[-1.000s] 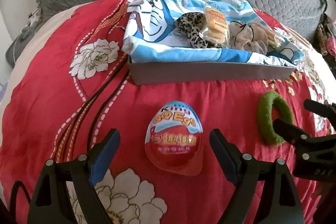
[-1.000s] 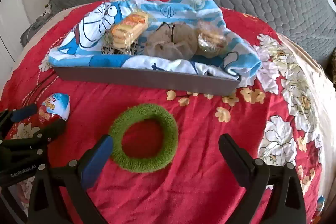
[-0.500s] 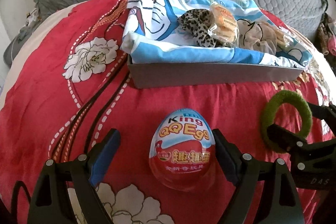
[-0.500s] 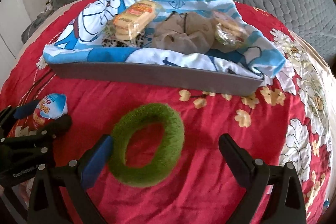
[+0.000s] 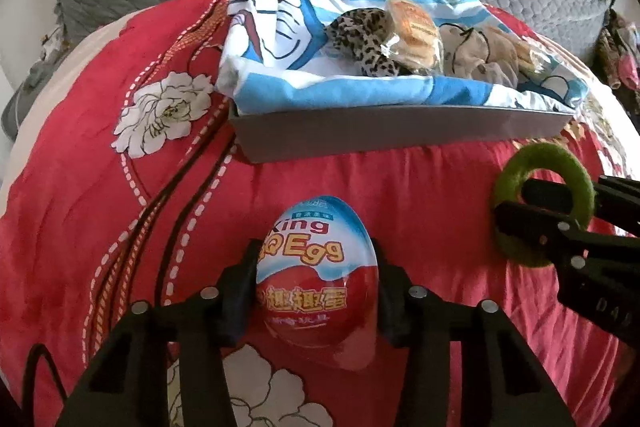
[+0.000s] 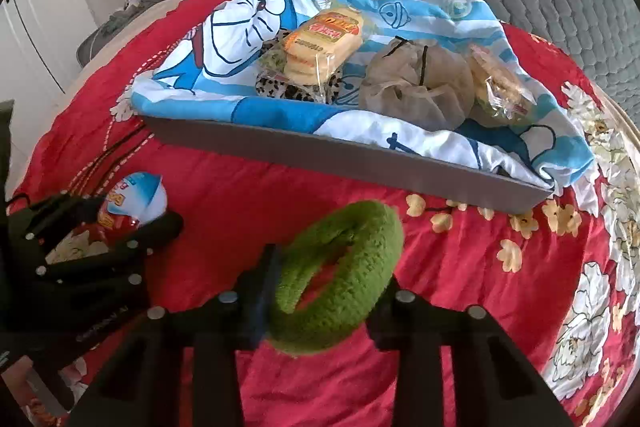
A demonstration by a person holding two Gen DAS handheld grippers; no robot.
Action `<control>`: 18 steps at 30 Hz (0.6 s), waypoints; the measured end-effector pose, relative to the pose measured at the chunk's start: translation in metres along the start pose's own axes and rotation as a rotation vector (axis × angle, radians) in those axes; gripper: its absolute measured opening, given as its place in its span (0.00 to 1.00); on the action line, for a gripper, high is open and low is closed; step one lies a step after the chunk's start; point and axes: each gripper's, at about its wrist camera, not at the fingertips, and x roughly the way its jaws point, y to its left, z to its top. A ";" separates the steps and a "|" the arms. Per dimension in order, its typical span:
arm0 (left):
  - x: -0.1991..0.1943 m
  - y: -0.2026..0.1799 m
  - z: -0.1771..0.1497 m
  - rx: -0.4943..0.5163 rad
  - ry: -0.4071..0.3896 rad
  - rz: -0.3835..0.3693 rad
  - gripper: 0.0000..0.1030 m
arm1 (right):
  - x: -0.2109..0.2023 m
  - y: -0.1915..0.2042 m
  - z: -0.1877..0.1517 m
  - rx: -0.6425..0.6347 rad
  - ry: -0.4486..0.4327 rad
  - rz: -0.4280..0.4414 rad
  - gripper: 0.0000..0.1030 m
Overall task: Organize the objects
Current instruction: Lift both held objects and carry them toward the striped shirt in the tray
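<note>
My left hand-held gripper (image 5: 316, 287) just closed, clamped on the toy egg (image 5: 316, 275); right hand-held gripper (image 6: 324, 291) just closed, squeezing green scrunchie (image 6: 340, 275), on the bed (image 5: 100, 187).

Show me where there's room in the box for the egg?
The left end of the box is free: bare cartoon cloth beside the leopard scrunchie. The middle and right are crowded with biscuit packs and a beige scrunchie.
</note>
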 end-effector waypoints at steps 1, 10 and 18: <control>0.000 0.000 0.000 0.006 0.001 -0.001 0.48 | -0.001 -0.001 0.000 -0.001 0.001 0.005 0.30; -0.007 0.005 0.002 -0.030 -0.003 -0.028 0.48 | -0.010 -0.001 -0.003 -0.005 0.008 0.060 0.16; -0.026 0.004 0.010 -0.044 -0.036 -0.026 0.48 | -0.023 -0.018 -0.002 0.051 -0.002 0.060 0.16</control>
